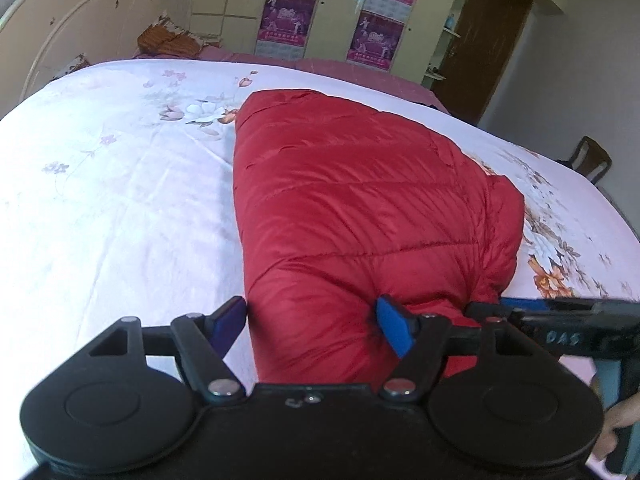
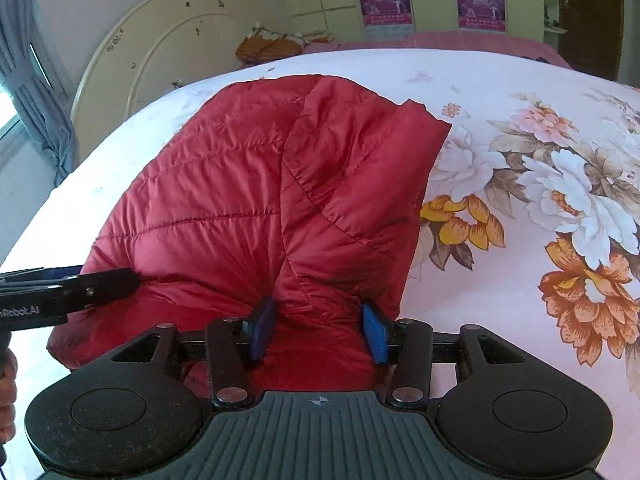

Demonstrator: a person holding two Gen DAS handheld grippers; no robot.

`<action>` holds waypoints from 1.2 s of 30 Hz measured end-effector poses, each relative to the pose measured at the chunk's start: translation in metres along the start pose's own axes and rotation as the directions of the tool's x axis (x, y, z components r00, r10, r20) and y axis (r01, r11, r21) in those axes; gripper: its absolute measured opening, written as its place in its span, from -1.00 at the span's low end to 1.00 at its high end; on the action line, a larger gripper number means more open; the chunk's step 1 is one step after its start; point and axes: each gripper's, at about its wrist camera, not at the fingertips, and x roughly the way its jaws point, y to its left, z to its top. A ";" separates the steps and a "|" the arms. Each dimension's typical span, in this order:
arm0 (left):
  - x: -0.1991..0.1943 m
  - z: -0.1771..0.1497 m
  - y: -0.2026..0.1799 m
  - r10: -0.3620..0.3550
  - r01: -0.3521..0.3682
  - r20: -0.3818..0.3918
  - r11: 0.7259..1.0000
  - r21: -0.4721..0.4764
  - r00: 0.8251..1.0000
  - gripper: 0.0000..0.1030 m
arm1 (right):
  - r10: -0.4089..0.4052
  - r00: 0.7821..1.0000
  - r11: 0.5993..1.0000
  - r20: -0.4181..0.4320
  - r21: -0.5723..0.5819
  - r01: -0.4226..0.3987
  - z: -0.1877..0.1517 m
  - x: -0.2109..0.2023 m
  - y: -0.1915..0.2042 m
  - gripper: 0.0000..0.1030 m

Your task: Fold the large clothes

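A red quilted puffer jacket [image 1: 360, 208] lies folded into a long bundle on the floral bed sheet [image 1: 112, 184]; it also shows in the right wrist view [image 2: 256, 200]. My left gripper [image 1: 312, 326] has its blue pads wide apart around the jacket's near end, the fabric bulging between them. My right gripper [image 2: 318, 330] has its pads closer together, pinching a thick fold of the jacket's near edge. The right gripper shows at the right in the left wrist view [image 1: 560, 320], and the left gripper at the left in the right wrist view [image 2: 68, 292].
A cream curved headboard [image 2: 160, 64] stands at the bed's far left end. An orange pillow [image 2: 264, 46] lies by it. Wardrobes with purple posters [image 1: 372, 36] and a brown door [image 1: 488, 48] line the far wall. A wooden chair [image 1: 592, 160] stands to the right.
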 end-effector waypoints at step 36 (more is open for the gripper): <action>-0.212 -0.083 -0.170 0.326 -0.333 0.214 0.943 -0.008 0.921 0.99 | 0.046 0.980 0.997 0.194 -0.066 -0.034 -0.074 -0.244 0.014 0.99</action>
